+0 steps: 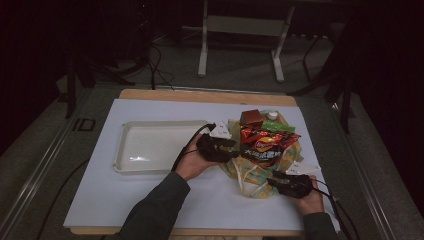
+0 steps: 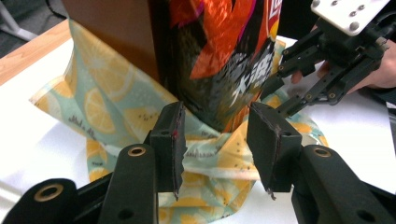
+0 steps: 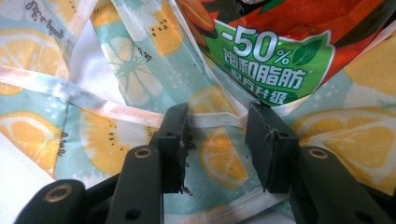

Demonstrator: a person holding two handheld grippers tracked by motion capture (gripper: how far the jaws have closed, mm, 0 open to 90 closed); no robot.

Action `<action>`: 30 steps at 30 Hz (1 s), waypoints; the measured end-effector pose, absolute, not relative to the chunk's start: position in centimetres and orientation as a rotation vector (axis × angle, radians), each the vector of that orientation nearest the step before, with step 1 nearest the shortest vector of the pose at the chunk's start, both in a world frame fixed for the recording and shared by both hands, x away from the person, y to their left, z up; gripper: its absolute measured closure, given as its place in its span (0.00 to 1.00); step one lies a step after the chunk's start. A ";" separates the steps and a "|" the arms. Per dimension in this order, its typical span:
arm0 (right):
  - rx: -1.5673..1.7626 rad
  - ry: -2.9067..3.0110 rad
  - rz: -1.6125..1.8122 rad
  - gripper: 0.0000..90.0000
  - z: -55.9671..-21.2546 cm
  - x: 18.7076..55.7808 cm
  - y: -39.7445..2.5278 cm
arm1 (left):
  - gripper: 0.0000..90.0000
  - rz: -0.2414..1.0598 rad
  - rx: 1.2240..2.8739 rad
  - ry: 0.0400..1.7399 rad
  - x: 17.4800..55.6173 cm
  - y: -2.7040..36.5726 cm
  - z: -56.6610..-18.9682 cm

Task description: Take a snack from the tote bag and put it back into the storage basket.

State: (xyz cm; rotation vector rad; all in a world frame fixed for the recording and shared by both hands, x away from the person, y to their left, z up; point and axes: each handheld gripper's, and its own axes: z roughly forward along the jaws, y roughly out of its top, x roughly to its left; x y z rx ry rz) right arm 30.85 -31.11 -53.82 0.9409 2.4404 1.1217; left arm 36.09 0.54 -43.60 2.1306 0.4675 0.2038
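Observation:
A lemon-print fabric bag (image 1: 255,176) lies slumped on the white board, holding an orange-and-black chip bag (image 1: 267,142), a brown box (image 1: 251,117) and a green packet (image 1: 277,126). My left gripper (image 1: 233,148) is at the bag's left side. In the left gripper view it (image 2: 215,135) is open, with a fold of the fabric (image 2: 107,107) between its jaws, below the chip bag (image 2: 219,56). My right gripper (image 1: 276,178) is at the bag's near edge. It (image 3: 217,135) is open over the bag's white hem (image 3: 215,119), below the chip bag's green label (image 3: 275,60).
A white tray (image 1: 125,150) lies left of the bag with nothing in it. The white board (image 1: 125,200) covers a wooden table. A white cap (image 1: 272,115) shows behind the snacks. A white frame's legs stand on the floor beyond the table.

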 end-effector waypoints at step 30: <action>0.938 2.444 1.122 0.65 -53.8 30.9 -31.2 | 0.90 0.310 2.152 0.436 36.9 -2.4 -42.8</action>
